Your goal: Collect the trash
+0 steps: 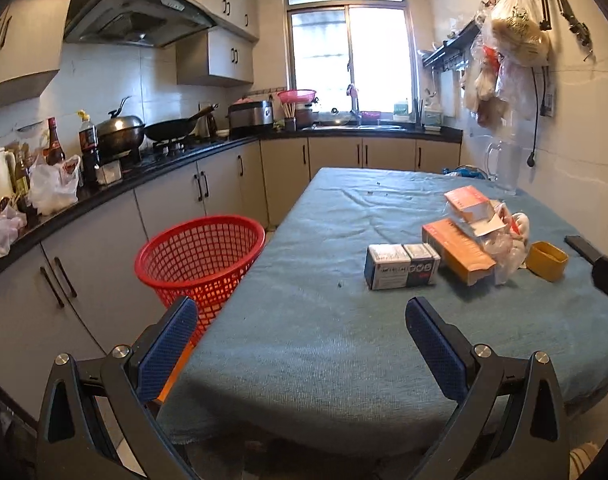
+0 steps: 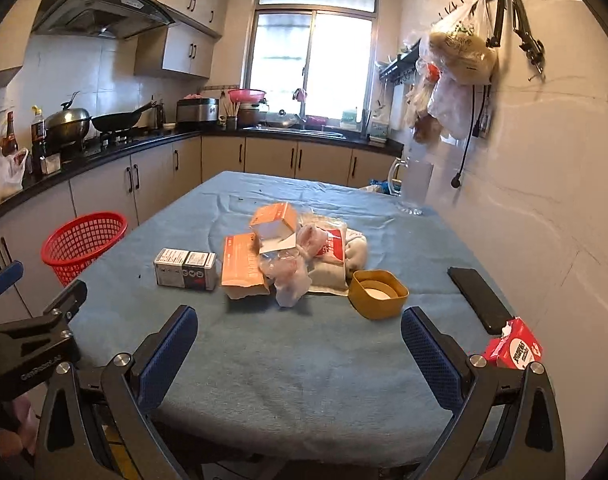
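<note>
Since nothing shows inside the red basket [image 1: 202, 258] yet, I judge the collecting has hardly begun: every piece of rubbish I can see lies on the worktop [image 2: 304, 368] under its blue cloth. The basket stands on the floor just beside the worktop's left edge, near my left gripper [image 1: 302, 340], whose fingers are spread wide and hold nothing. My right gripper [image 2: 300, 350] is likewise spread and empty, hovering over bare cloth short of the pile.

Counting from big to small: one basket; two orange cartons [image 2: 244, 266], one flat and one propped above it; one grey-and-white box [image 2: 186, 270] lying apart to the left of the pile (it looks like two panels of one pack, though I cannot be sure); a heap of crumpled plastic wrappers [image 2: 304, 264], too tangled to count; one yellow tub [image 2: 377, 294] just right of the heap; one black phone [image 2: 479, 300] and one red tissue pack [image 2: 513, 346], probably not trash.
</note>
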The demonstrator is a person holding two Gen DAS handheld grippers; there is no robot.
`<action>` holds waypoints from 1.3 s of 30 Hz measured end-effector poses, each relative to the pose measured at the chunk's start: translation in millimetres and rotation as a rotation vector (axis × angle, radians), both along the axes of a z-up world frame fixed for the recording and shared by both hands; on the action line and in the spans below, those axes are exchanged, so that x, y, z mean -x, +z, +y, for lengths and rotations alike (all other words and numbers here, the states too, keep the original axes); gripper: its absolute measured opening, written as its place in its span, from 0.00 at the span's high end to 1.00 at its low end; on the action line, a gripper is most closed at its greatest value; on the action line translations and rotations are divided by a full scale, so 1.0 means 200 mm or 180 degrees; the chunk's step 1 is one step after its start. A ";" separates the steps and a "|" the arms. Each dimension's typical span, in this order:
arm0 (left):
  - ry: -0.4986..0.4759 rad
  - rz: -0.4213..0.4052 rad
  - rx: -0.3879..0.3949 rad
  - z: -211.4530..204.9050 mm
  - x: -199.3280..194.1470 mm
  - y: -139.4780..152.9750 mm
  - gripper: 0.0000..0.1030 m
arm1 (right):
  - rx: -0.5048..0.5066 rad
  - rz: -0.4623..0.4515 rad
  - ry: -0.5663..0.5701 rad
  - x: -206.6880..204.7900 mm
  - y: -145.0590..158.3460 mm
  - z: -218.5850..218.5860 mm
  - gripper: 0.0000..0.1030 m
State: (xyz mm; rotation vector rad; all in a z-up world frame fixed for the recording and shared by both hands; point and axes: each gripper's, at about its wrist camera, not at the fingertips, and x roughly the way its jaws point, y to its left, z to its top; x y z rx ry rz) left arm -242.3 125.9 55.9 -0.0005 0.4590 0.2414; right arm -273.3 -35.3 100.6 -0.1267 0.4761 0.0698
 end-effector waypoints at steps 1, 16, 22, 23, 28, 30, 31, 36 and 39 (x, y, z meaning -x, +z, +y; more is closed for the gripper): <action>-0.0010 0.0020 0.0013 0.00 0.00 -0.01 0.00 | -0.0014 -0.0011 0.0005 0.00 0.00 -0.01 0.00; -0.0101 0.0141 -0.0088 -0.02 -0.03 -0.06 0.00 | -0.0077 0.0067 -0.0033 -0.03 -0.02 -0.04 0.00; -0.0110 0.0152 -0.0086 -0.01 -0.03 -0.07 0.00 | -0.0079 0.0111 -0.0025 -0.04 -0.03 -0.03 0.00; -0.0112 0.0151 -0.0092 -0.01 -0.03 -0.07 0.00 | -0.0082 0.0120 -0.0025 -0.04 -0.03 -0.03 0.00; -0.0123 0.0156 -0.0096 -0.01 -0.02 -0.07 0.00 | -0.0079 0.0155 -0.0022 -0.04 -0.05 -0.03 0.00; -0.0125 0.0155 -0.0092 -0.01 -0.02 -0.07 0.00 | -0.0079 0.0165 -0.0019 -0.05 -0.05 -0.03 0.00; -0.0124 0.0155 -0.0092 -0.01 -0.02 -0.07 0.00 | -0.0077 0.0167 -0.0021 -0.05 -0.05 -0.03 0.00; -0.0133 0.0170 -0.0093 -0.02 -0.02 -0.08 0.00 | -0.0069 0.0206 -0.0023 -0.05 -0.06 -0.03 0.00; -0.0141 0.0176 -0.0098 -0.02 -0.02 -0.09 0.00 | -0.0069 0.0242 -0.0021 -0.06 -0.08 -0.03 0.00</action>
